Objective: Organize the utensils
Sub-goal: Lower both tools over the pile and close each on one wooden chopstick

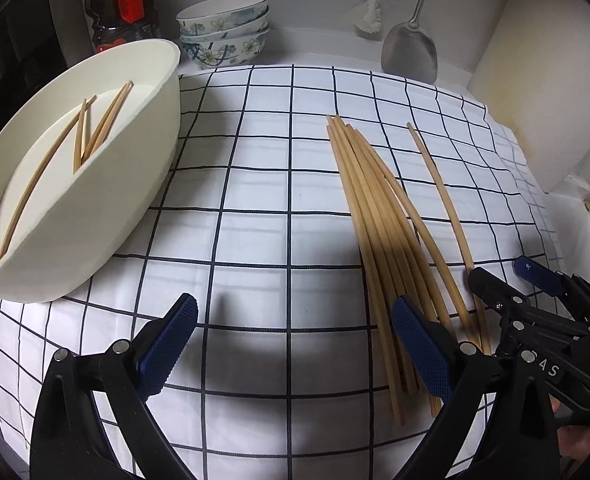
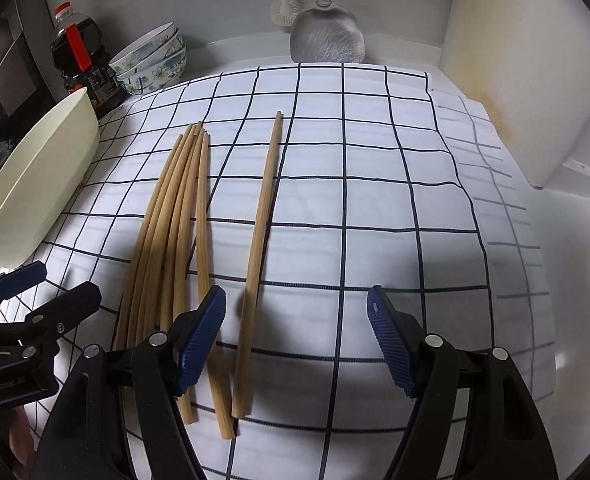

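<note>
While open, right tongs (image 2: 297, 340) straddle lone chopstick (image 2: 261, 240); bundle (image 2: 167, 240) just left

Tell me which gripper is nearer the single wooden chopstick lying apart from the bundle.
Right. The right gripper hovers open with the single wooden chopstick between its fingers; the left gripper sits further left, beyond the chopstick bundle.

White counter (image 2: 567, 216) under grid-checked cloth (image 2: 375, 208), grey wall (image 2: 215, 0) behind
</note>
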A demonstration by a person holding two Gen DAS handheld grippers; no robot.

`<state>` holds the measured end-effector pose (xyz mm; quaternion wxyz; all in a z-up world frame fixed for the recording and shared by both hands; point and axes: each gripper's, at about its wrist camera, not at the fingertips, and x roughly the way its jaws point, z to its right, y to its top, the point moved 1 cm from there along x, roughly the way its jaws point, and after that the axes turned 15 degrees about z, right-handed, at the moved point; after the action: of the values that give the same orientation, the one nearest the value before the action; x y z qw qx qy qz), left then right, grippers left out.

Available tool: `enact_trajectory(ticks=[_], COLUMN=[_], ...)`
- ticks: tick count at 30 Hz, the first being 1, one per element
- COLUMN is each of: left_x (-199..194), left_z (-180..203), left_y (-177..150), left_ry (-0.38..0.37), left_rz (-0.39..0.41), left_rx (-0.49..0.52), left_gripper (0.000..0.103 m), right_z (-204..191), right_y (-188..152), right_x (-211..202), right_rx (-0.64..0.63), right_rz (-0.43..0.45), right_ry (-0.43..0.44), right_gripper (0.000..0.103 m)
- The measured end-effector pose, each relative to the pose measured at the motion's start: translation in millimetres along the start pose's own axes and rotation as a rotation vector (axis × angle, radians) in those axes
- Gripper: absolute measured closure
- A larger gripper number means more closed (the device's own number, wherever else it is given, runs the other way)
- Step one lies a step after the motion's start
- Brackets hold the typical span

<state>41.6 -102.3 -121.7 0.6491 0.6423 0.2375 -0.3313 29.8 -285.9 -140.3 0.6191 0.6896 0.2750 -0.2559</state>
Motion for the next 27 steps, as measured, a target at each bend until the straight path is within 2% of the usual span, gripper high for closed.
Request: enact_trajectory(ticks=[11,27], left_x=[13,16], left_z=[6,10], left_y=[-6,-6], left_ry=[0.042,0.047], left_rz=[-0.020,-0.018], left_rx=[0.015,0.009], left_gripper=[0.007,0.005], right_z=[2,0], right_y=[-3,-3], right_x=[4,6], right_rx=[-0.014,-0.049], right_rz=[0.009,0.024], right_ry=[0.002,-0.014], right_gripper=[0.033,0.033])
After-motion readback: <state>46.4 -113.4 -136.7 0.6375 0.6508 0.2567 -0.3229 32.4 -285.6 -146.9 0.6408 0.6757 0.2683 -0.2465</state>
